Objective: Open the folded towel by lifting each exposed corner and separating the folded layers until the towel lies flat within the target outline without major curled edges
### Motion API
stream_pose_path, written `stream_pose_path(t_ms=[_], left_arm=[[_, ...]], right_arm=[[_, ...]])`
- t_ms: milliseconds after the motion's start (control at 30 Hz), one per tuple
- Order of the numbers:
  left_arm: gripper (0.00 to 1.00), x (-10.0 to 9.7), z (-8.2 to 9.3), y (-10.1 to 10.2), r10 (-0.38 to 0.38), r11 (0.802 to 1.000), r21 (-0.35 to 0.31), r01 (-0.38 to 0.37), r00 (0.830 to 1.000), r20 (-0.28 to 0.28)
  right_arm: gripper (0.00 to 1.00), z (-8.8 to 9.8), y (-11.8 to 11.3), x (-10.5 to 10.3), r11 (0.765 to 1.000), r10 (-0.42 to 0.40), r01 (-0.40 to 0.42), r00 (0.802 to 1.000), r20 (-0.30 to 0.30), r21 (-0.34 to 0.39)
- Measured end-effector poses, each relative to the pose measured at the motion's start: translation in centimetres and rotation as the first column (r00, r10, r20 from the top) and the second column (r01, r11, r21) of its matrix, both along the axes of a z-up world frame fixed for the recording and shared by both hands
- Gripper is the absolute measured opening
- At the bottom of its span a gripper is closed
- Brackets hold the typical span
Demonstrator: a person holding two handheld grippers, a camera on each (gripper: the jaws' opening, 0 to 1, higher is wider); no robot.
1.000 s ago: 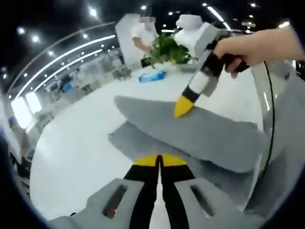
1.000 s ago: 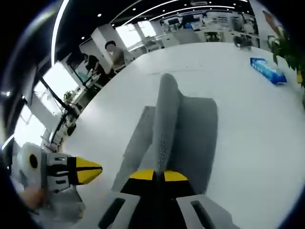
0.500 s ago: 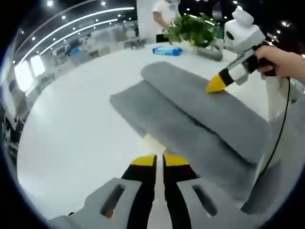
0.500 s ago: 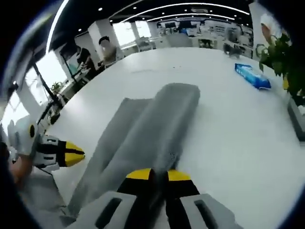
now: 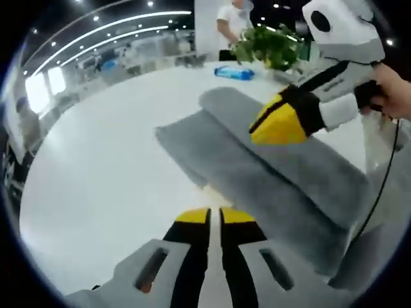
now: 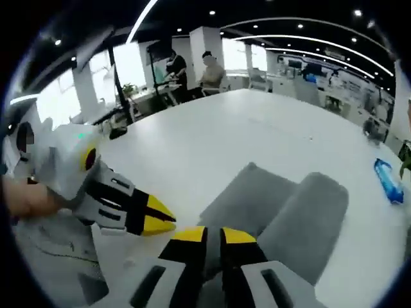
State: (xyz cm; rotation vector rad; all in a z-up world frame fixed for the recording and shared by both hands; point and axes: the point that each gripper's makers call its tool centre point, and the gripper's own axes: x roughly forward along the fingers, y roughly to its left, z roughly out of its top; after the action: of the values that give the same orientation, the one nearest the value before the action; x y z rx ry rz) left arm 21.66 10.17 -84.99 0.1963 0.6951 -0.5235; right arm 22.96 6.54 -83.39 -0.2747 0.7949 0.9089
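A grey towel (image 5: 257, 167) lies on a white worktop (image 5: 103, 173), folded lengthwise so that an upper layer forms a rolled ridge over a flatter lower layer.

In the left gripper view, the left gripper (image 5: 214, 217) rises from the bottom edge. Its yellow-tipped fingers (image 5: 192, 216) are closed almost together, with only a thin slit between them, and they hold nothing. They sit just short of the towel's near edge, over bare worktop. The right gripper (image 5: 277, 125) comes in from the right, held by a hand (image 5: 393, 90). Its yellow tip hangs over the towel's upper fold; whether it touches the cloth cannot be told. Far off on the worktop lie a blue packet (image 5: 233, 72) and a green plant (image 5: 270, 46), with a person in white standing behind.

In the right gripper view, the right gripper (image 6: 214, 236) has its fingers (image 6: 191, 235) nearly shut, a narrow gap between them, at the towel's (image 6: 289, 212) near edge. Whether any cloth is pinched between them cannot be told. The left gripper (image 6: 159, 216) enters from the left, fingers together, just beside the towel over the worktop (image 6: 212, 135). The blue packet (image 6: 387, 181) lies at the far right.
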Motion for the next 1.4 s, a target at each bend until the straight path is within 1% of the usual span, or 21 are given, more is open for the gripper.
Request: stream_pose_path(t_ms=[67, 167, 233, 333, 433, 467, 500, 567, 667, 700, 733, 800, 833, 867, 933, 967, 1033, 1133, 1200, 1333, 1400], left_arm=[[0.04, 0.1, 0.0, 0.4, 0.019, 1.000, -0.007, -0.019, 1.000, -0.004], [0.04, 0.4, 0.1, 1.0, 0.045, 0.999, -0.020, -0.045, 0.999, -0.004], [0.04, 0.5, 0.1, 1.1, 0.063, 0.997, -0.043, -0.064, 0.998, -0.012], [0.04, 0.6, 0.1, 1.1, 0.070, 0.996, -0.052, -0.070, 0.997, -0.013], [0.04, 0.7, -0.1, 1.0, 0.069, 0.996, -0.053, -0.069, 0.997, -0.018], [0.04, 0.6, -0.1, 0.9, 0.068, 0.996, -0.054, -0.069, 0.997, -0.020], [0.04, 0.6, -0.1, 0.9, 0.067, 0.996, -0.054, -0.068, 0.998, -0.021], [0.04, 0.5, -0.2, 0.8, 0.063, 0.996, -0.054, -0.064, 0.998, -0.024], [0.04, 0.4, -0.3, 0.7, 0.061, 0.997, -0.055, -0.062, 0.998, -0.029], [0.04, 0.5, -0.4, 0.6, 0.061, 0.996, -0.061, -0.063, 0.998, -0.033], [0.04, 0.5, -0.5, 0.6, 0.062, 0.996, -0.067, -0.064, 0.997, -0.036], [0.04, 0.9, 0.0, 0.4, 0.072, 0.993, -0.091, -0.073, 0.997, -0.014], [0.04, 1.1, 0.1, 0.3, 0.068, 0.993, -0.095, -0.069, 0.998, -0.005], [0.05, 1.0, 0.0, 0.2, 0.070, 0.993, -0.096, -0.071, 0.997, -0.011], [0.05, 0.9, -0.4, 0.1, 0.073, 0.991, -0.109, -0.077, 0.997, -0.034], [0.05, 0.6, -0.7, -0.4, 0.083, 0.984, -0.152, -0.093, 0.994, -0.073], [0.05, 0.8, -0.5, -0.6, 0.098, 0.977, -0.180, -0.110, 0.992, -0.074], [0.11, 0.9, -0.8, -0.7, 0.118, 0.969, -0.207, -0.135, 0.989, -0.093], [0.12, 0.9, -1.4, -0.8, 0.120, 0.971, -0.196, -0.139, 0.987, -0.106], [0.13, 0.9, -1.3, -1.2, 0.117, 0.970, -0.200, -0.135, 0.988, -0.104], [0.13, 1.0, -1.2, -1.5, 0.126, 0.965, -0.219, -0.146, 0.987, -0.101]], right_arm=[[0.03, -1.3, 0.9, -0.2, 1.000, 0.002, -0.003, 0.999, -0.054, -0.014], [0.04, -2.5, 1.2, 0.0, 0.999, -0.003, -0.001, 0.997, -0.079, -0.054], [0.05, -2.9, 1.3, 0.1, 0.997, 0.004, -0.009, 0.997, -0.080, -0.073], [0.06, -3.6, 1.3, -0.1, 0.993, 0.014, -0.024, 0.996, -0.084, -0.120], [0.05, -3.5, 1.3, 0.0, 0.984, 0.036, -0.043, 0.998, -0.042, -0.171], [0.04, -3.5, 1.2, 0.0, 0.979, 0.066, -0.068, 0.998, -0.018, -0.190], [0.03, -3.5, 1.3, 0.0, 0.981, 0.063, -0.064, 0.998, -0.016, -0.184], [0.00, -3.4, 1.0, 0.3, 0.990, 0.007, -0.011, 0.999, -0.033, -0.141], [0.00, -3.2, 0.9, 0.2, 0.997, -0.043, 0.039, 0.996, -0.076, -0.060], [0.00, -3.1, 0.6, 0.2, 0.997, -0.082, 0.081, 0.991, -0.110, -0.020], [0.00, -3.0, 0.4, 0.4, 0.995, -0.102, 0.102, 0.987, -0.122, -0.003], [0.00, -2.5, 0.1, 0.6, 0.977, -0.171, 0.193, 0.965, -0.197, 0.096], [0.00, -2.4, -0.1, 0.7, 0.973, -0.182, 0.205, 0.963, -0.198, 0.102], [0.00, -1.9, -0.6, 1.1, 0.961, -0.215, 0.243, 0.956, -0.201, 0.129], [0.00, -1.1, -1.4, 1.4, 0.953, -0.235, 0.264, 0.954, -0.185, 0.149], [0.00, -0.2, -2.3, 1.5, 0.945, -0.253, 0.281, 0.952, -0.172, 0.167], [0.00, 0.7, -3.4, 1.7, 0.933, -0.277, 0.306, 0.947, -0.164, 0.189], [0.00, 2.0, -5.6, 2.3, 0.904, -0.337, 0.366, 0.928, -0.158, 0.220], [0.00, 2.2, -7.5, 2.3, 0.895, -0.362, 0.390, 0.918, -0.159, 0.214], [0.00, 1.7, -9.0, 1.8, 0.886, -0.387, 0.415, 0.908, -0.162, 0.207], [0.00, 1.4, -9.9, 1.3, 0.872, -0.413, 0.443, 0.894, -0.173, 0.210]])
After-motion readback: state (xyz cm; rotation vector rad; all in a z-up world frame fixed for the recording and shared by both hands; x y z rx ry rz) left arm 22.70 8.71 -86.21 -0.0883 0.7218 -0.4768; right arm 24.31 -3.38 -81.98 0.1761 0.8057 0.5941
